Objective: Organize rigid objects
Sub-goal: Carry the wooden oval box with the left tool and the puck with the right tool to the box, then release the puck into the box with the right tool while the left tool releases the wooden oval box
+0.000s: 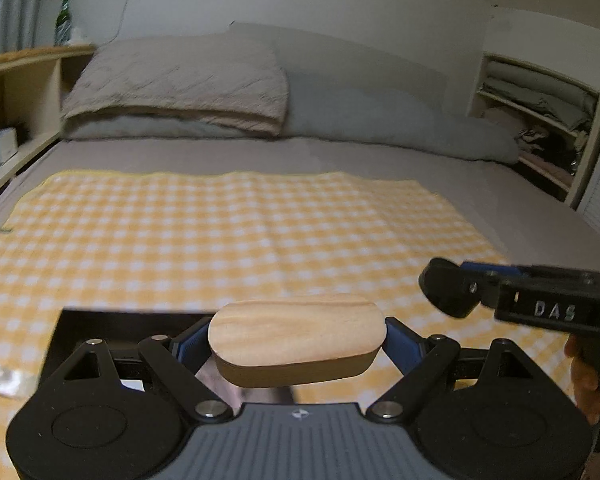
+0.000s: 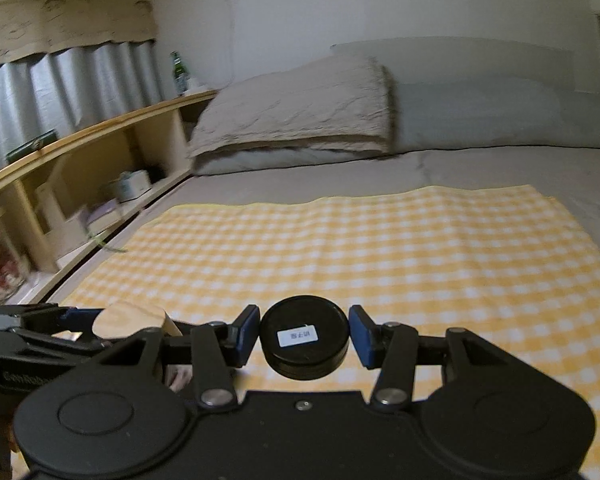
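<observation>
The left tool [image 1: 298,342] is clamped on a wooden lid [image 1: 296,338], its blue pads [image 1: 398,340] pressing the two rounded ends, so the jaws stand fairly wide; the lid rides level, clear of the yellow checked cloth [image 1: 240,224] spread on the bed [image 1: 340,156]. The right tool [image 2: 303,338] grips a black round tin [image 2: 305,338] across its width, jaws much narrower, the tin's white label [image 2: 298,337] facing up. Both pieces hang in the air above the near part of the cloth, the two tools just beside each other. A dark box [image 1: 100,324] lies under the left tool, mostly hidden. The step in hand looks like carrying both pieces to their places. To do it well, keep each piece level so it does not pivot between the pads, hold the tools apart so lid and tin do not knock, and lower each until it rests flat before letting go. The soft bed gives under weight, so a gentle, square set-down should keep the tin from tipping or rolling.
</observation>
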